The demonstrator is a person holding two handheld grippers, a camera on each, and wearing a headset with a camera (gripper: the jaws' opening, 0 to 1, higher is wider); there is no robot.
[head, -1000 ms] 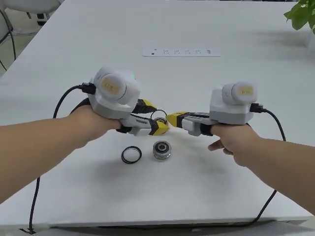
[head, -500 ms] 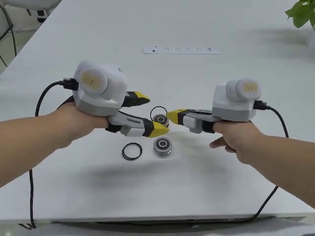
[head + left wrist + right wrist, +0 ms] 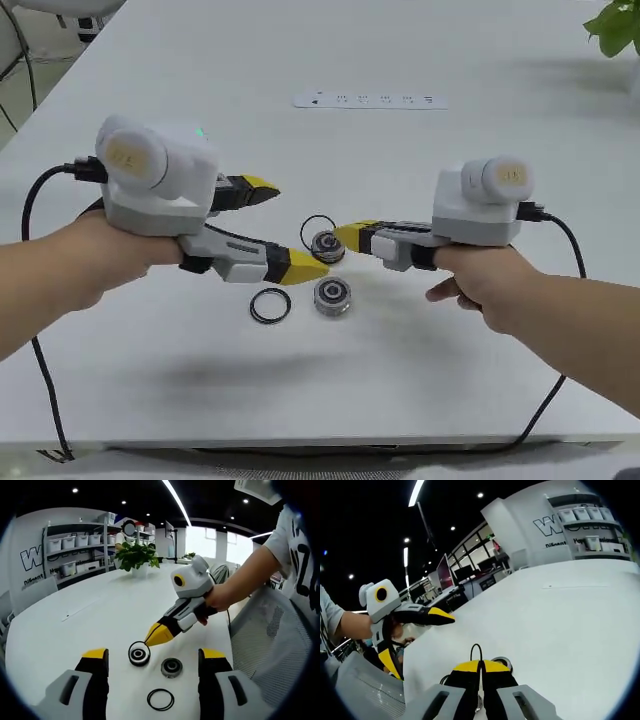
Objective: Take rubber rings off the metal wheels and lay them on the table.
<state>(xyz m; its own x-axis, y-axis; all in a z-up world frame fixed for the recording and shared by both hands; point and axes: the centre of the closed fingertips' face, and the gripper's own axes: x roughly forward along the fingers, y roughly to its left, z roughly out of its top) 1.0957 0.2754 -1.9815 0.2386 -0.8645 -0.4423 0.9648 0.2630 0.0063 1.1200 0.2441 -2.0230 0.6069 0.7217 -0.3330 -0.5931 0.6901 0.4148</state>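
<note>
Shiny metal wheel (image 3: 332,293), matt black rubber ring (image 3: 269,305), smooth matt white table (image 3: 400,380).

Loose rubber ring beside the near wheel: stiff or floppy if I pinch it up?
Probably floppy: the loose rubber ring is a thin black loop. Likely very light. Lying flat on the table, it shouldn't roll, but may be hard to get a jaw under.

Open-plan office — long white table (image 3: 200,60), bin shelves (image 3: 75,547), potted plant (image 3: 136,560), mesh chair (image 3: 272,630)
</note>
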